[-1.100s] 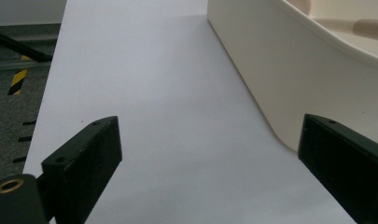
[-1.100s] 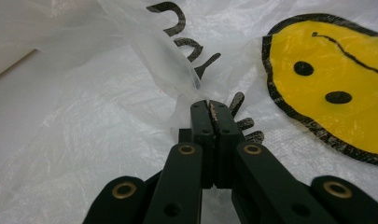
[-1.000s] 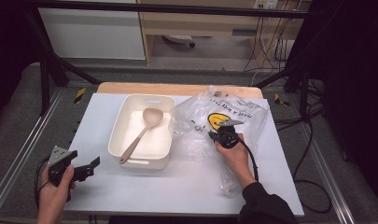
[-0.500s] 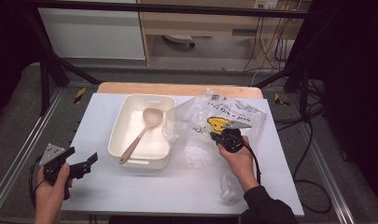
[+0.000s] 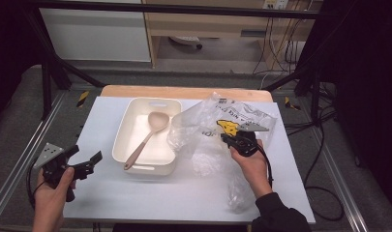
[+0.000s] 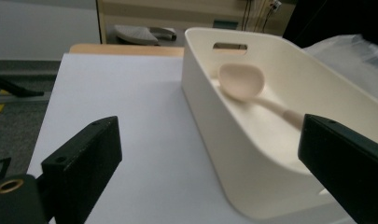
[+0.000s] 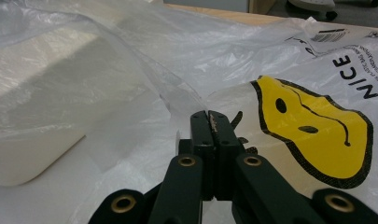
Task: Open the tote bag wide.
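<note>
Here the white table (image 5: pixel 135 198) carries two large things side by side: a cream tub (image 5: pixel 146 164) toward the left and a clear plastic bag (image 5: pixel 203 130) with a yellow smiley print toward the right, its near folds draped against the tub's right wall. Inside the tub lies a wooden spoon (image 5: pixel 147 135), long axis running from the bowl end at the far right to the handle end at the near left, the handle resting toward the near rim. The right gripper (image 5: pixel 234 140) sits on the bag, jaws pressed together on a pinch of the film just beside the smiley. The left gripper (image 5: pixel 84 164) hovers off the tub's near left corner, jaws spread wide with nothing between them, looking along the tub's left wall toward the spoon's bowl. Judged from this layout, the spoon's handle points toward the left gripper, which is the nearer one; the bag lies on the far side of the tub from it.
</note>
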A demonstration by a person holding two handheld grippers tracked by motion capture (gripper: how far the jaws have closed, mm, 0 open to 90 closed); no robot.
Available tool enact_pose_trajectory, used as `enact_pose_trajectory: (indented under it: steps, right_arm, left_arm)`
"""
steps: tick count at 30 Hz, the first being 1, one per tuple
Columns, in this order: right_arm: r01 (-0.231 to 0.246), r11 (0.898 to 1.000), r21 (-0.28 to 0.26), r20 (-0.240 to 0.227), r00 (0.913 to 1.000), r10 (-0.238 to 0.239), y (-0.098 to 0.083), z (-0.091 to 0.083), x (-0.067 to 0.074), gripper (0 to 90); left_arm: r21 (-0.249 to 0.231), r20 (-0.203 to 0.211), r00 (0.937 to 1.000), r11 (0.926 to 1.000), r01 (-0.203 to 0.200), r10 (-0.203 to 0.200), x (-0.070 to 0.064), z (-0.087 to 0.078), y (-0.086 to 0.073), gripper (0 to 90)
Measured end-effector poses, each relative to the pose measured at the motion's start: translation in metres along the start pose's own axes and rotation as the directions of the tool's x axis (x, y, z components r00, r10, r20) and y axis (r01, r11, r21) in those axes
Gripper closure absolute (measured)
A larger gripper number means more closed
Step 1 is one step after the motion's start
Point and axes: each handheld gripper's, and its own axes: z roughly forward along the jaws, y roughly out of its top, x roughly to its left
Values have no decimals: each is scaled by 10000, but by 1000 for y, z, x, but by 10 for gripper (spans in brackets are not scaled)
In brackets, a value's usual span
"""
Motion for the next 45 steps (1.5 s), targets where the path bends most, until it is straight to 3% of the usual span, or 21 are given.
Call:
enact_pose_trajectory:
  steps: [8,17,26,39,43,45]
  right_arm:
    - [9,9999,-149,-116,9999,-11,3,-7,1,900]
    - [-75,9999,-94,-194,9998,74,2,-6,-4,900]
    - [-19,10000,77,-284,9996,22,0,-3,-4,900]
    - [-56,9999,143,-433,9990,62,0,-4,-5,900]
    - [-54,9999,138,-442,9990,60,1,-5,-5,900]
    - [-44,9999,139,-482,9988,50,1,-5,-5,900]
  left_arm:
    - [-104,596,9952,9970,-766,771,-38,7,30,58]
    - [-134,1197,9860,9933,-1152,1159,-77,24,46,59]
    - [29,1798,9718,9878,-1555,1525,-111,45,41,59]
    - [511,2705,9374,9690,-2416,2194,-166,69,25,69]
    - [701,2788,9368,9684,-2393,2113,-179,76,20,92]
    - [792,2918,9324,9661,-2457,2132,-186,79,17,120]
